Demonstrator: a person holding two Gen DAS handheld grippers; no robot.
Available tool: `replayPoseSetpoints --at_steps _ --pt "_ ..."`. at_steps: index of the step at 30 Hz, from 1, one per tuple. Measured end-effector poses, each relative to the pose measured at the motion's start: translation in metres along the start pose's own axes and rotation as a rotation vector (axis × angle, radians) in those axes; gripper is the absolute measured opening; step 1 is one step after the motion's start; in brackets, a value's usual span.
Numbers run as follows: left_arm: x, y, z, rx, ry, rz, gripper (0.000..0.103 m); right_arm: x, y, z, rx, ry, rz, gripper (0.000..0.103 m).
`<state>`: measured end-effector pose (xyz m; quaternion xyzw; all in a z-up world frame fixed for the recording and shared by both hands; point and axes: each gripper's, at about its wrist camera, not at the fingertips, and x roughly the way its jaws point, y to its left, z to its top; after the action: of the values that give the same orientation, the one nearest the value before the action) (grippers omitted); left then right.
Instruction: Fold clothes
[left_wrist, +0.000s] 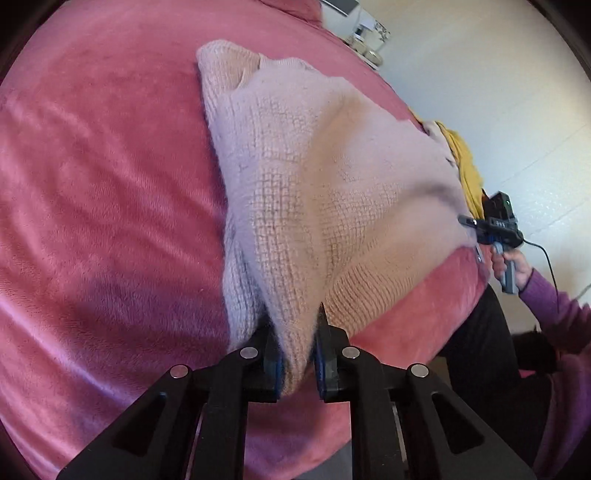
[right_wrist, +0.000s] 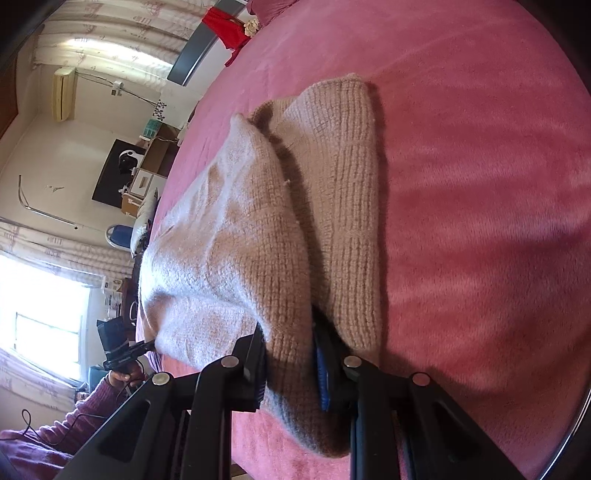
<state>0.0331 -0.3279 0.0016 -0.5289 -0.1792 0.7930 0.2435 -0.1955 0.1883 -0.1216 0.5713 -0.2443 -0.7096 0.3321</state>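
Between both claws' fingers (left_wrist: 297, 354) (right_wrist: 291, 369), sweater (left_wrist: 325, 177) edge pinched.

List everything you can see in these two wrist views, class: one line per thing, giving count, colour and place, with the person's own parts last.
sweater: one, pale beige-pink knit, spread on the bed, lifted at two edges.
bed cover: one, pink plush, under the sweater.
yellow garment: one, mustard, on the bed beyond the sweater's far edge.
red cloth: one, red, past the bed's far end.
window: one, bright, in the wall at the left of the right wrist view.
left hand-held gripper: one, black with blue pads, shut on the sweater's edge.
right hand-held gripper: one, black with blue pads, shut on the sweater's other edge.
sleeve: purple, on the person's right arm.
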Motion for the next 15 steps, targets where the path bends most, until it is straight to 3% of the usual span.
replayPoseSetpoints --at_steps 2,5,9,12,15 --pt "-0.006 -0.004 0.004 -0.009 -0.021 0.003 0.029 -0.001 0.002 -0.001 -0.010 0.021 -0.011 0.019" --pt "-0.017 -0.007 0.006 -0.001 0.018 0.017 0.043 -0.004 0.006 -0.001 -0.032 0.060 -0.027 0.020" --pt "-0.043 0.001 0.004 -0.013 0.007 0.059 0.049 -0.015 0.013 0.008 0.003 0.097 -0.060 0.024" --pt "-0.074 0.011 0.011 -0.079 -0.112 0.154 0.049 -0.035 0.027 0.024 -0.044 -0.019 -0.079 0.030" --pt "-0.087 -0.005 0.035 -0.057 -0.257 0.140 0.054 -0.034 0.041 0.049 -0.074 -0.080 -0.062 0.031"
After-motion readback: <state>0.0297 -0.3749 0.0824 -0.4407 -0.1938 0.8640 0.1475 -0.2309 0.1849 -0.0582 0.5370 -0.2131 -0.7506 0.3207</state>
